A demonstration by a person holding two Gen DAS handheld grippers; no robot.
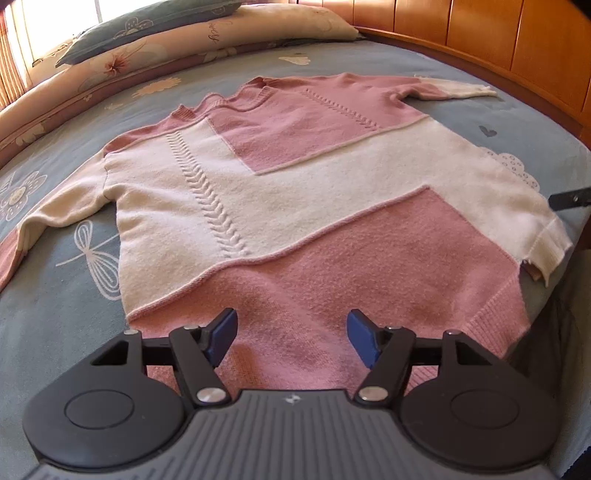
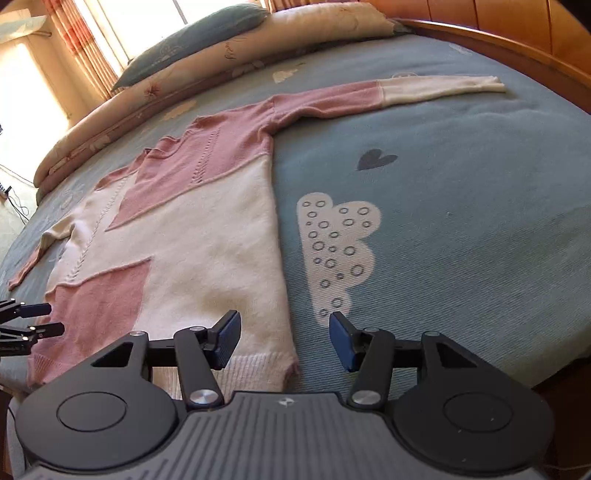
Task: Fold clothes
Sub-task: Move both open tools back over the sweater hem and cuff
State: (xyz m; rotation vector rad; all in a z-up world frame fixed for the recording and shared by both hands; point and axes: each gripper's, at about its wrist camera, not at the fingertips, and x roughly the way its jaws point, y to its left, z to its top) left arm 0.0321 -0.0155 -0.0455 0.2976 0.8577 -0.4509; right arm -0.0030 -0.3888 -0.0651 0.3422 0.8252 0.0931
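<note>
Left hand-held gripper (image 1: 291,338): tilted down over the pink hem area of the sweater, jaws spread apart, released, nothing between the blue pads; in the right wrist view its fingertips (image 2: 40,319) show at the left edge, over the hem's pink corner.

Right hand-held gripper (image 2: 284,339): tilted down over the hem's cream corner, jaws apart, released; the sweater's side edge runs between the pads, unpinched.

Sweater (image 1: 280,192): pink and cream knit, lying flat and face up on the bed (image 1: 55,314), hem at the bed's near edge, collar toward the pillows.

Long axis: hem to collar, running from the near edge toward the pillows (image 1: 207,33); sleeves spread out to either side.

Left wrist view only: the cable stitch down the cream panel, the left sleeve bending back toward the near edge, and a tip of the right gripper at the right edge.

Right wrist view only: the right sleeve (image 2: 406,90) stretched straight toward the wooden headboard (image 2: 517,59), its cream cuff reaching furthest; the cloud print (image 2: 336,251) on the blue cover just beside the sweater.
</note>
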